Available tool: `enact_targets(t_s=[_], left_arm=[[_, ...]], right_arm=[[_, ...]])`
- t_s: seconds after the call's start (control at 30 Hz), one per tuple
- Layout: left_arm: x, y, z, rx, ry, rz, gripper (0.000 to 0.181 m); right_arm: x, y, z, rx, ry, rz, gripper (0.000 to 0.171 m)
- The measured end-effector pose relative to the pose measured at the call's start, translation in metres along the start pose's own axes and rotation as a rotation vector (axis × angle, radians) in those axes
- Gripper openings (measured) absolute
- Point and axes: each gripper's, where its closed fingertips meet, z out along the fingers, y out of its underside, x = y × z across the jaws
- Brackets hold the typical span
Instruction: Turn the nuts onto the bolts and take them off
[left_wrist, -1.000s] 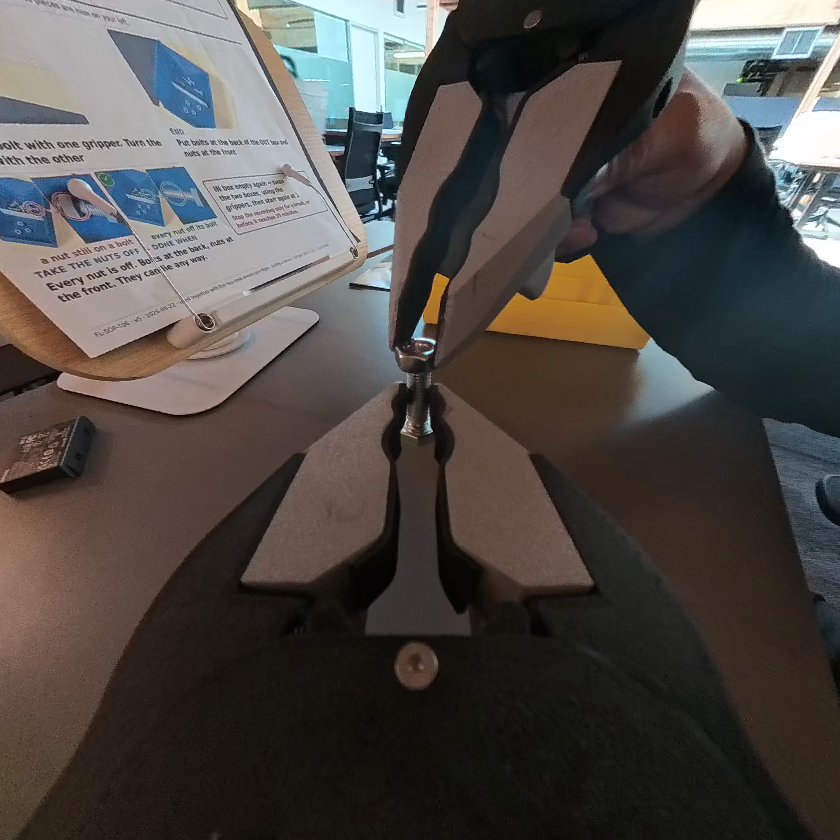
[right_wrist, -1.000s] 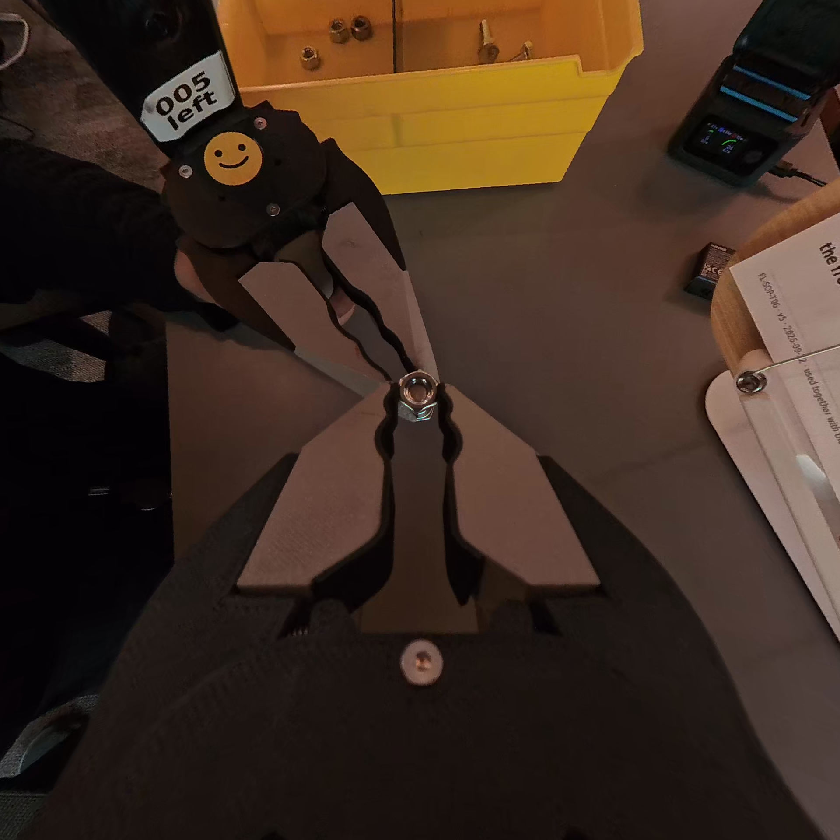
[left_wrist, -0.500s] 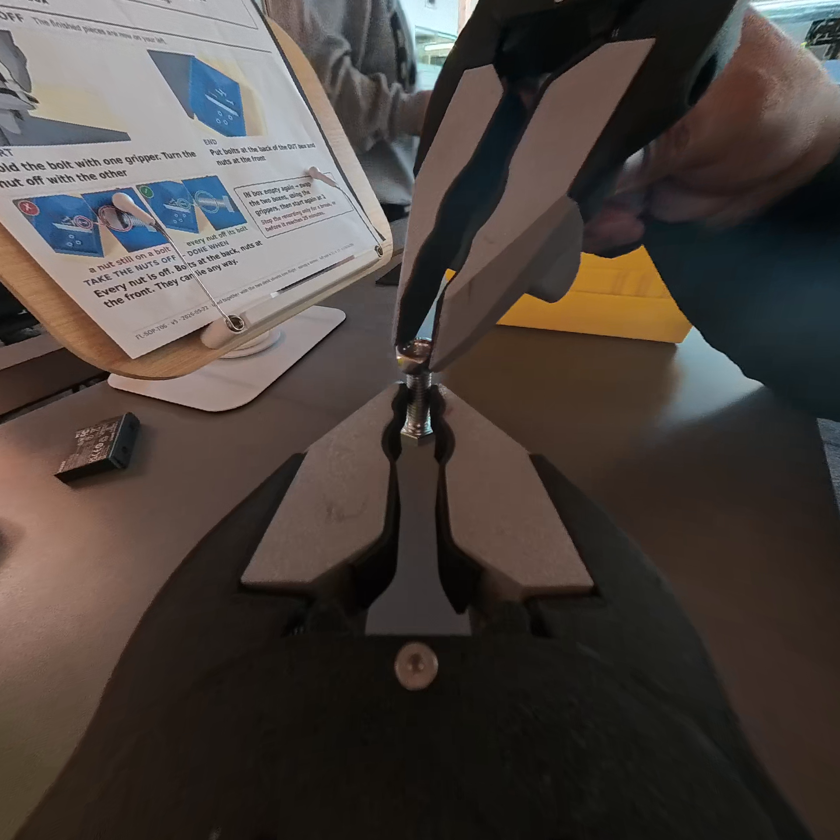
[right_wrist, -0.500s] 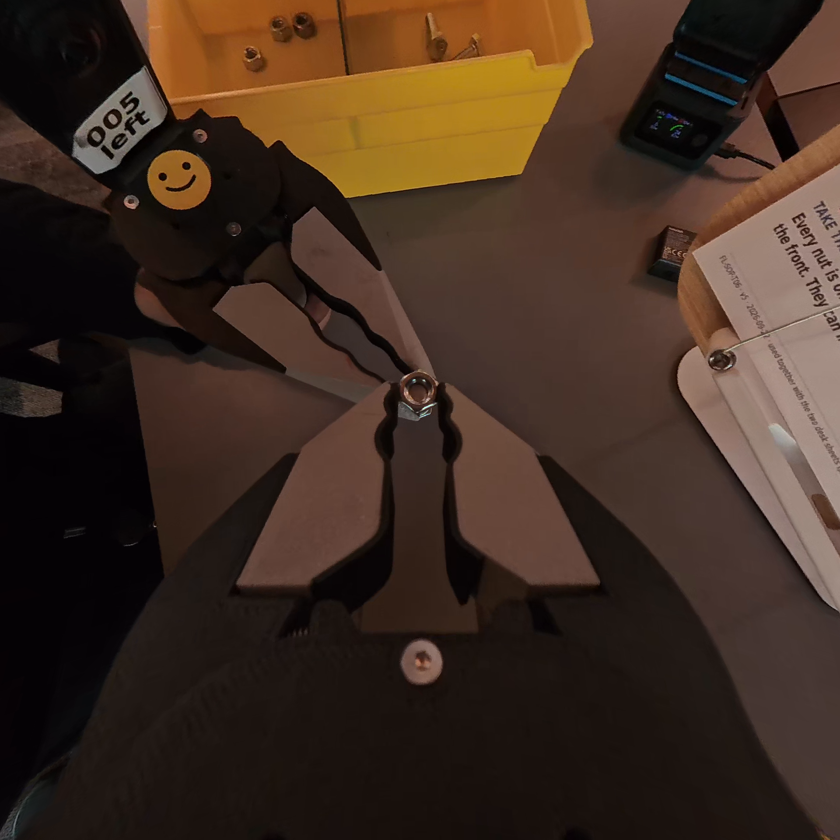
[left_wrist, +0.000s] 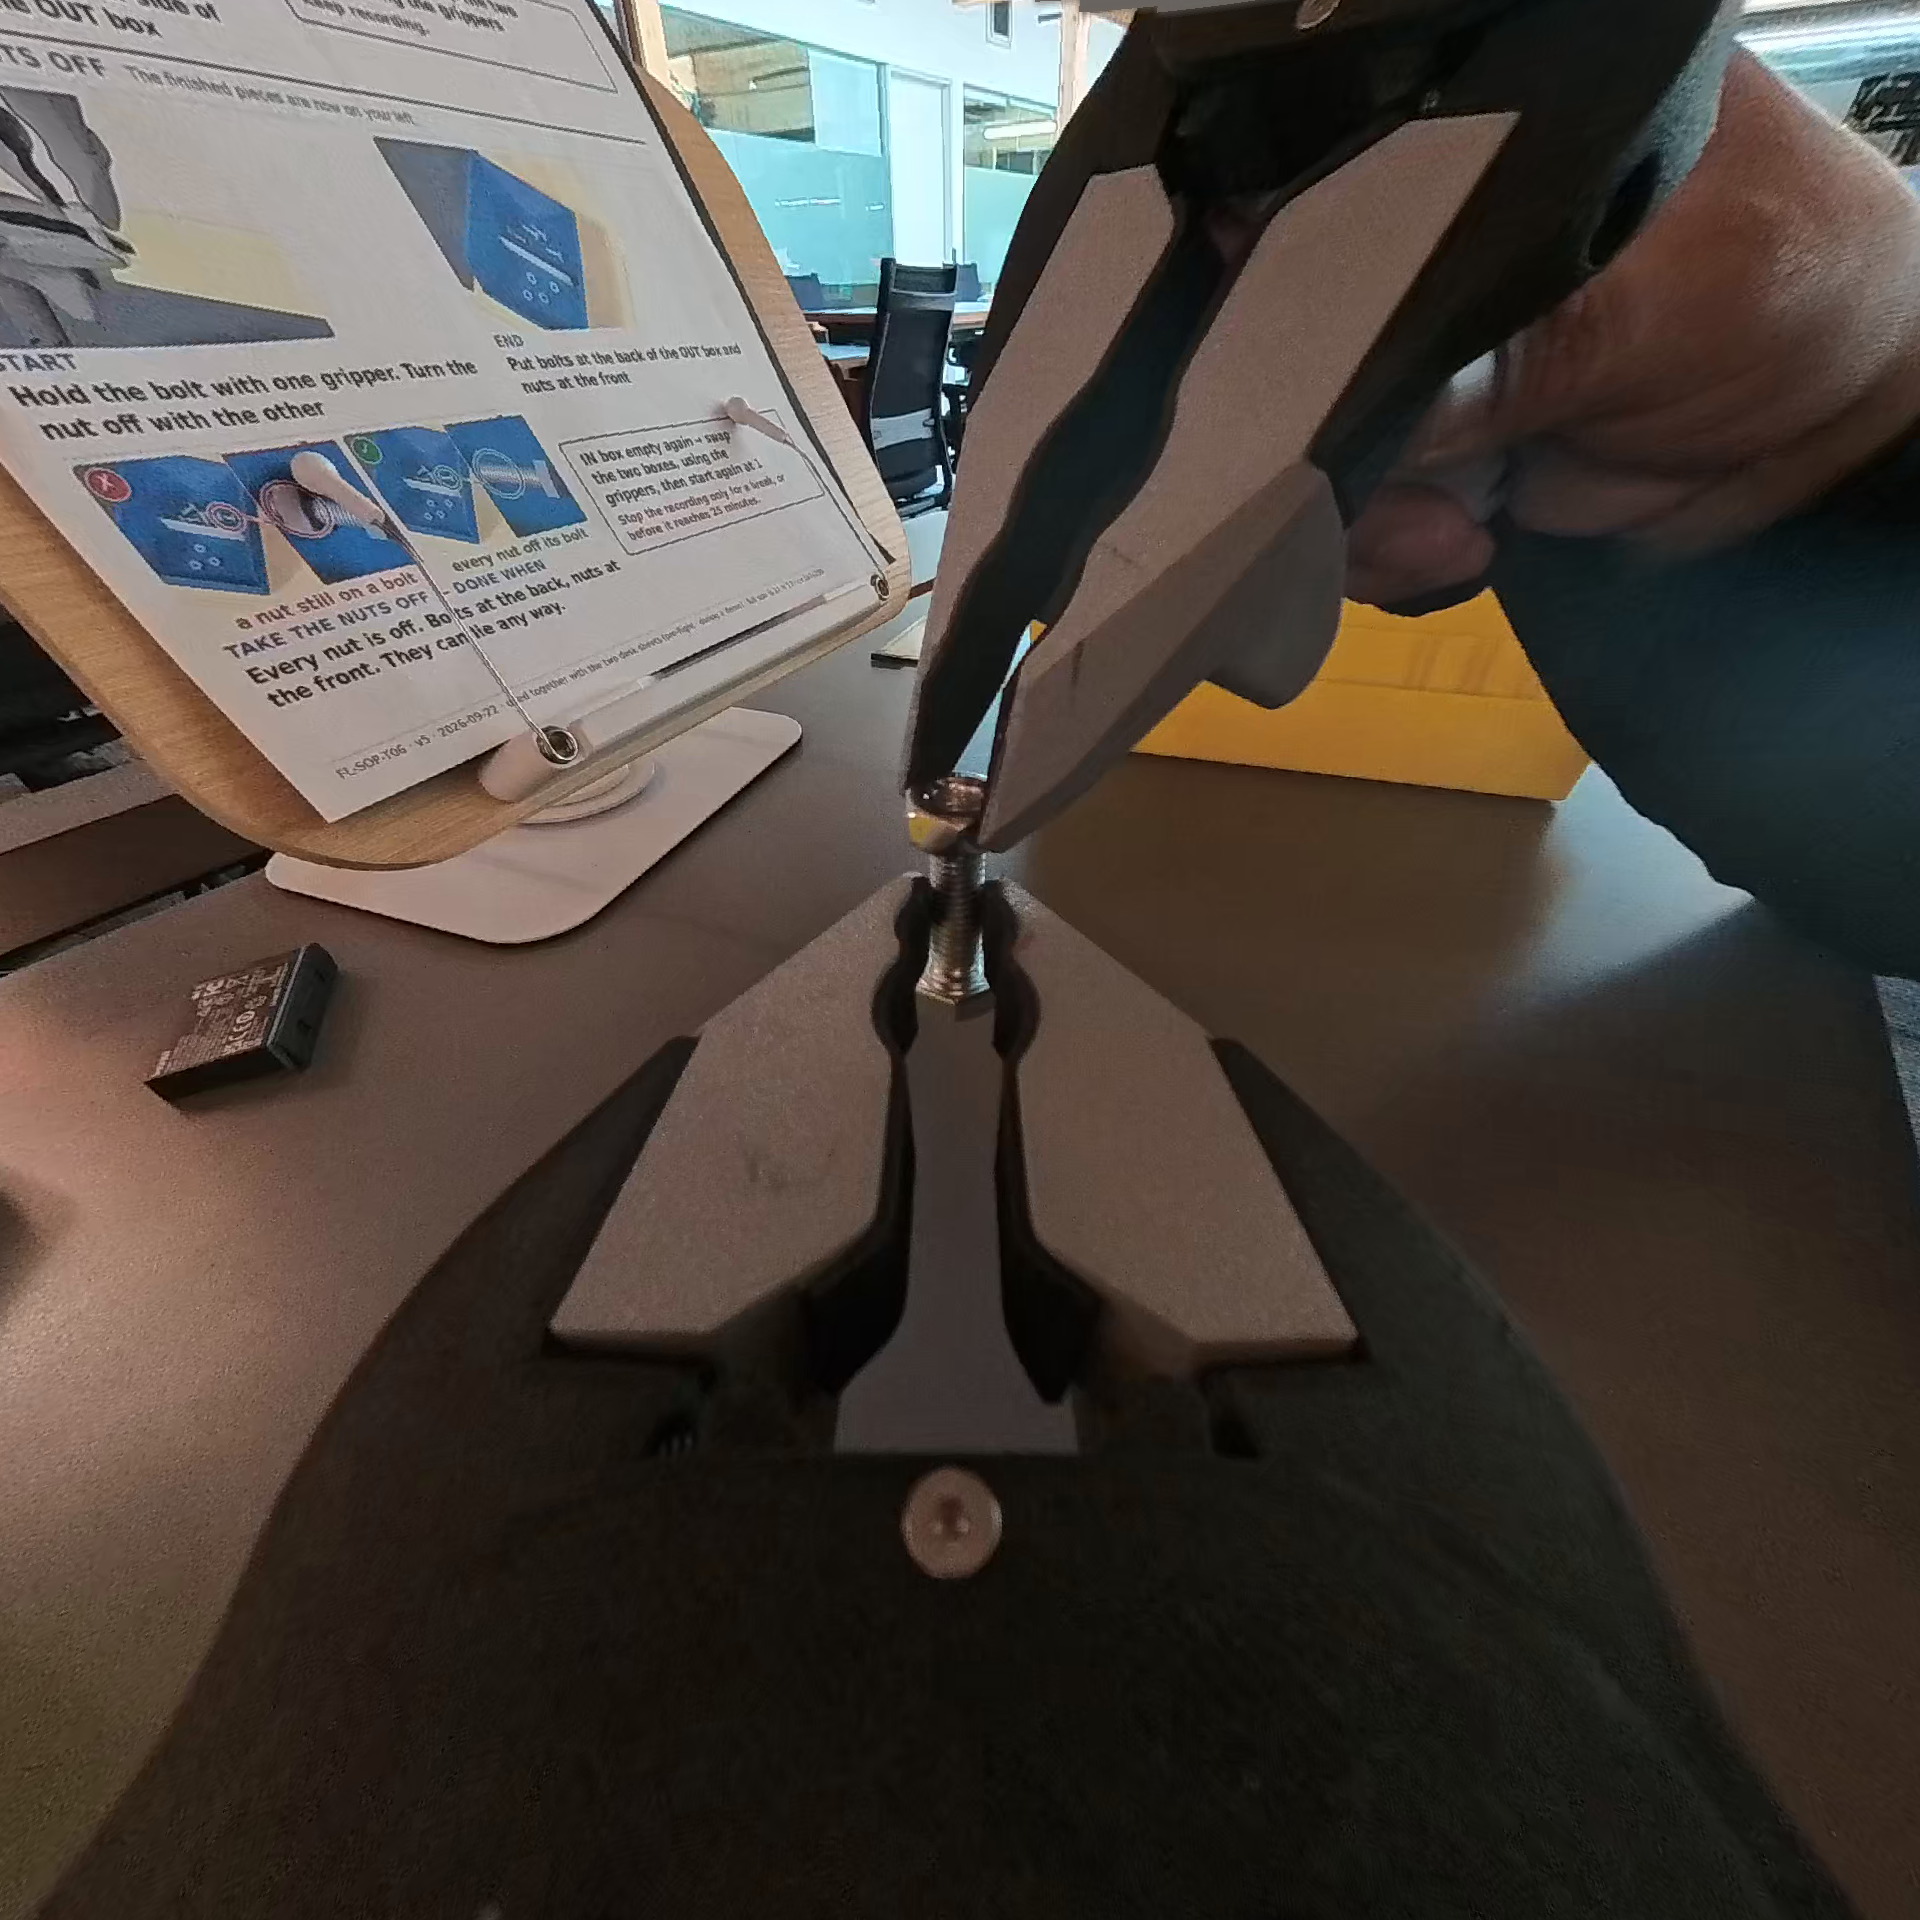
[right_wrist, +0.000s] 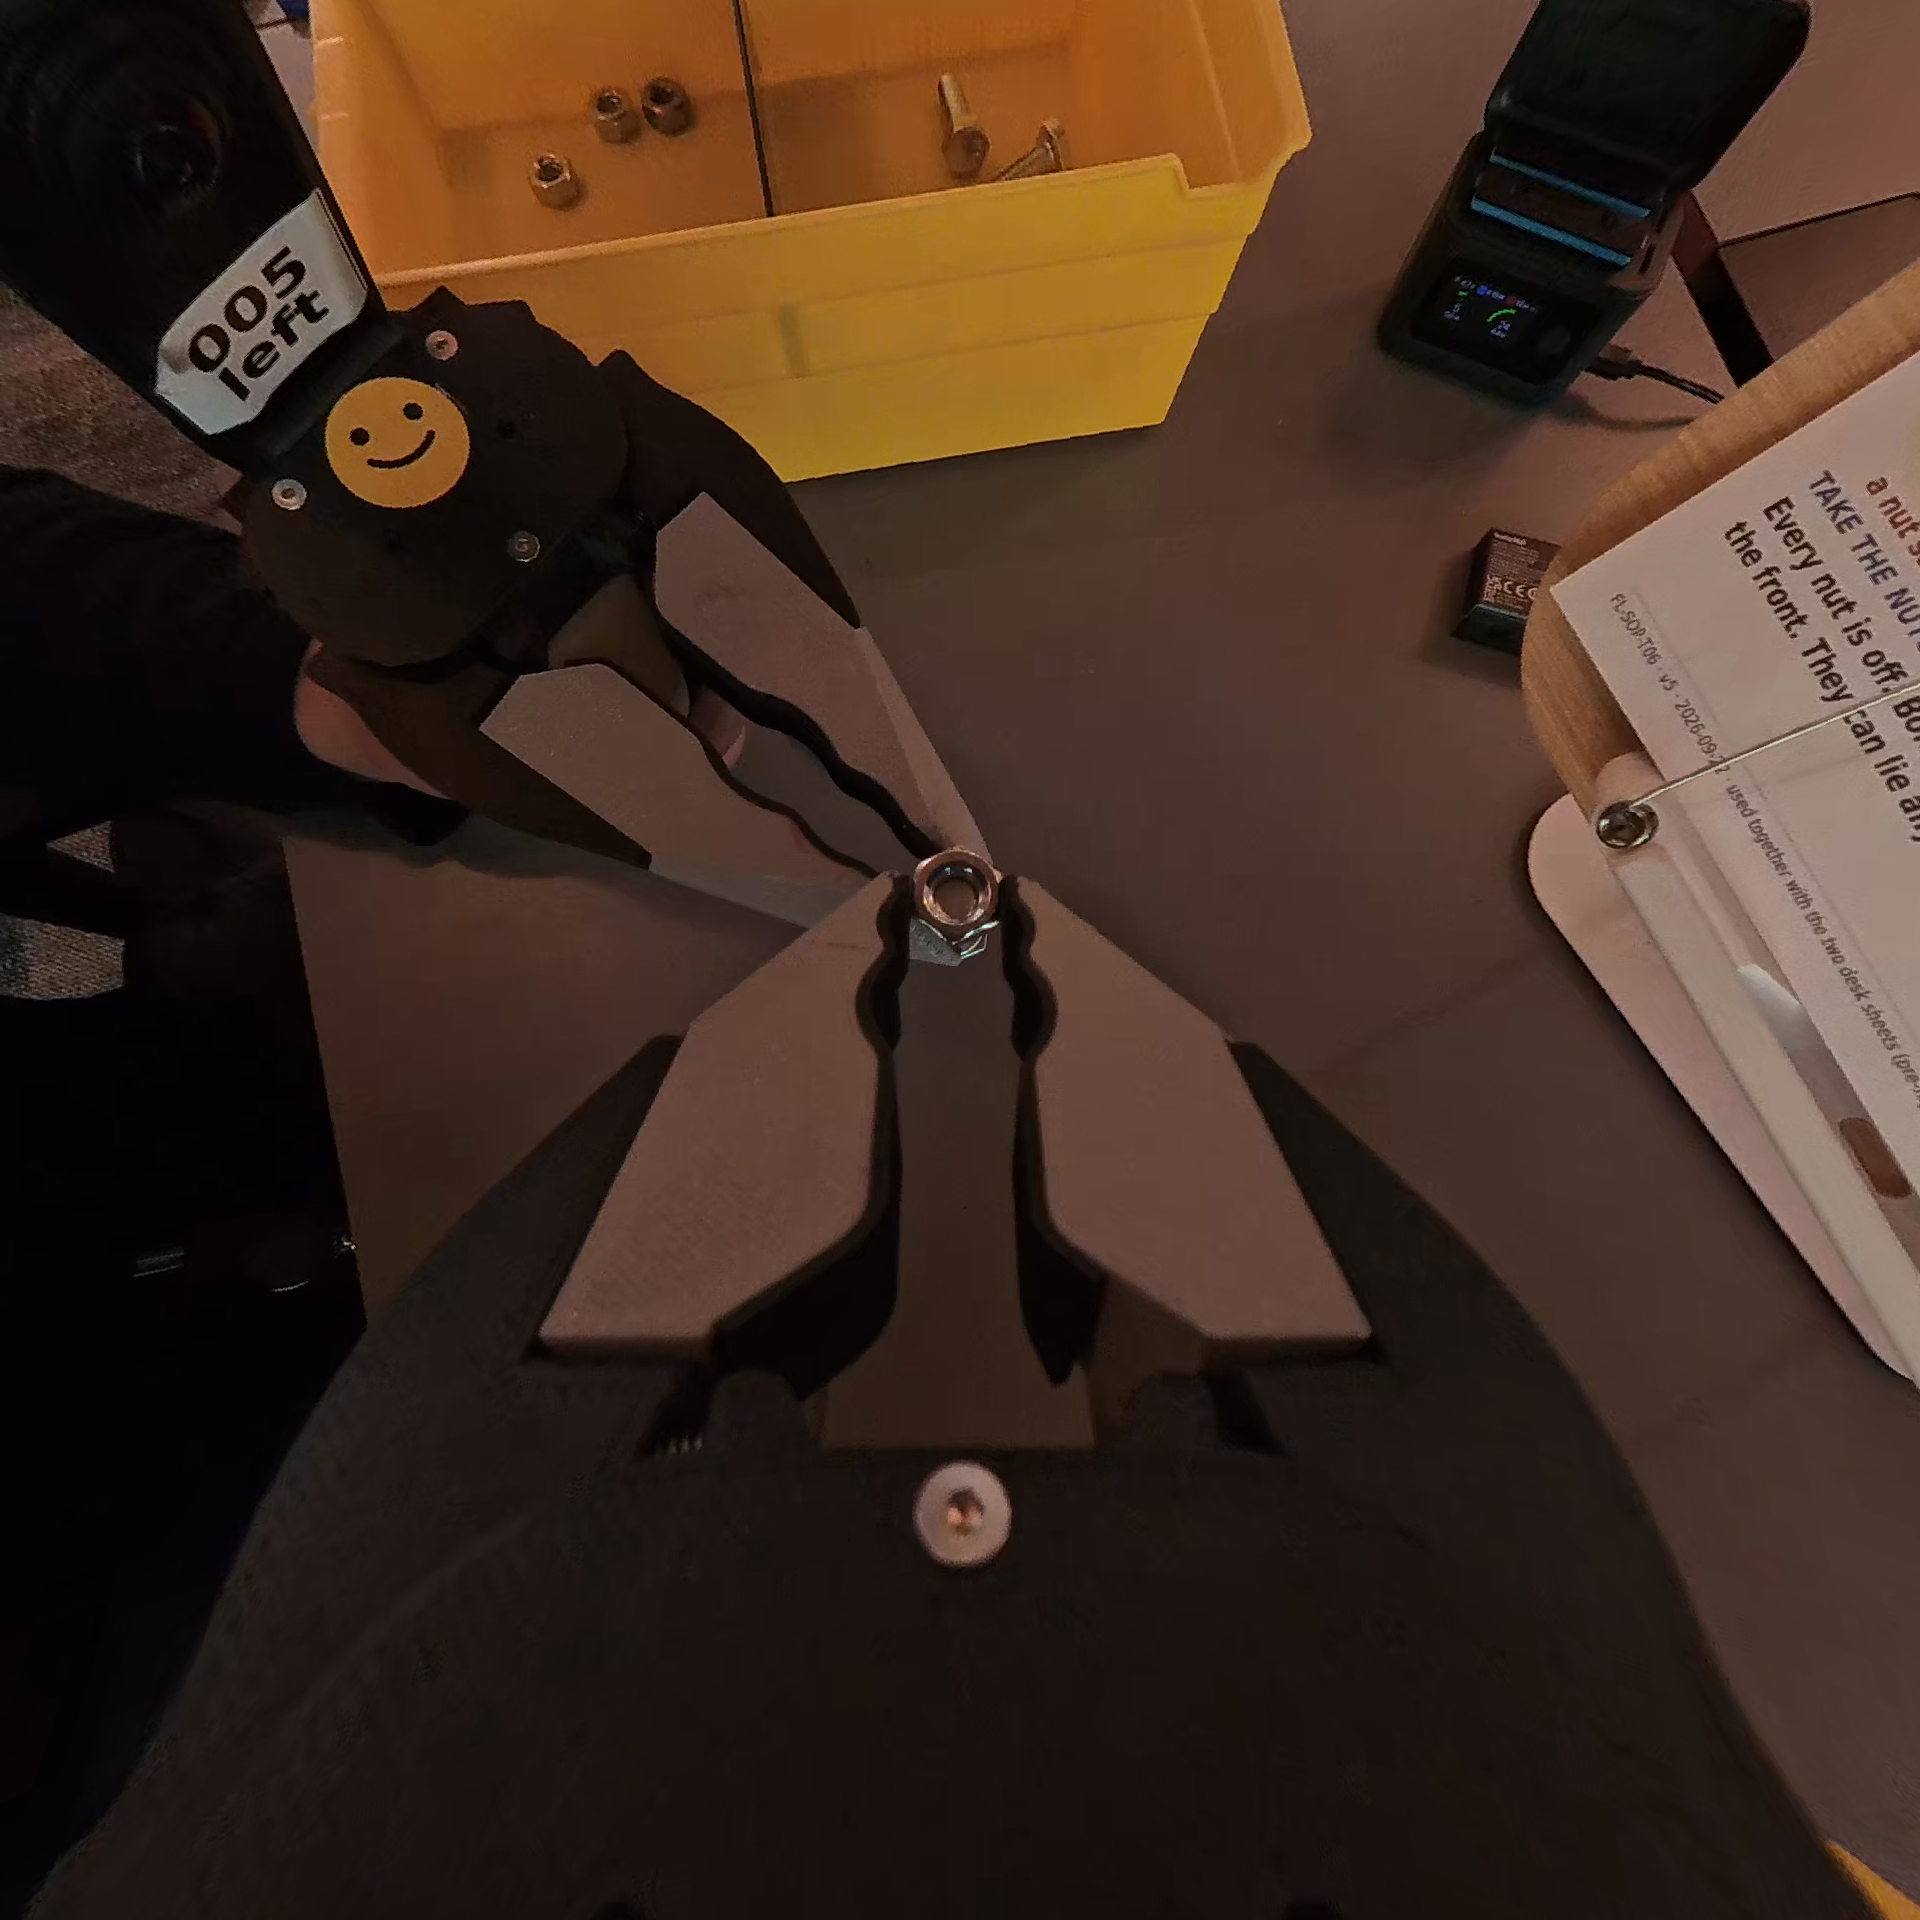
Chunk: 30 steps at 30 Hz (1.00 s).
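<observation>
The left hand-held gripper (left_wrist: 956, 940) was closed around the threaded shank of a steel bolt (left_wrist: 954, 930), gripping it near the head between its fingertips, with the bolt pointing away from the camera along the fingers. At the bolt's far end sat a hex nut (left_wrist: 943, 810), clamped between the tips of the right hand-held gripper (left_wrist: 951, 805), which came down from 1 o'clock in the left wrist view. In the right wrist view the nut (right_wrist: 956, 896) showed end-on between that gripper's own closed fingertips (right_wrist: 956, 904), with the left gripper reaching in from 10 o'clock. Whether the nut was still on the thread could not be told.

On the dark bench (right_wrist: 1195, 831) a yellow two-compartment bin (right_wrist: 831, 301) stood at 12 o'clock: three loose nuts (right_wrist: 613, 130) lay in its left compartment and two bolts (right_wrist: 987, 135) in its right. A black device with a small screen (right_wrist: 1538, 239) stood at 1 o'clock, a small black battery (right_wrist: 1507, 597) near it, and a wooden stand holding an instruction sheet (right_wrist: 1787, 727) at 3 o'clock.
</observation>
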Motion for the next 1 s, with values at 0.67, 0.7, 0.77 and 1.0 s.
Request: enact_targets(t_s=[0.67,0.7,0.77,1.0], left_arm=[[0.0006,-0.0016,-0.0007,0.008,0.008,-0.003,0.008],[0.0008,-0.0015,-0.0006,0.008,0.010,-0.005,0.008],[0.0010,-0.0019,-0.0007,0.010,0.011,-0.004,0.007],[0.0015,-0.0026,-0.0009,0.013,0.015,-0.004,0.007]], right_arm=[[-0.0015,0.0009,0.0012,-0.004,-0.014,-0.006,0.014],[-0.0014,0.0012,0.0013,-0.005,-0.016,-0.004,0.014],[-0.0013,0.0011,0.0007,-0.004,-0.017,-0.005,0.014],[0.0025,-0.0001,-0.0031,0.003,0.022,-0.045,0.012]])
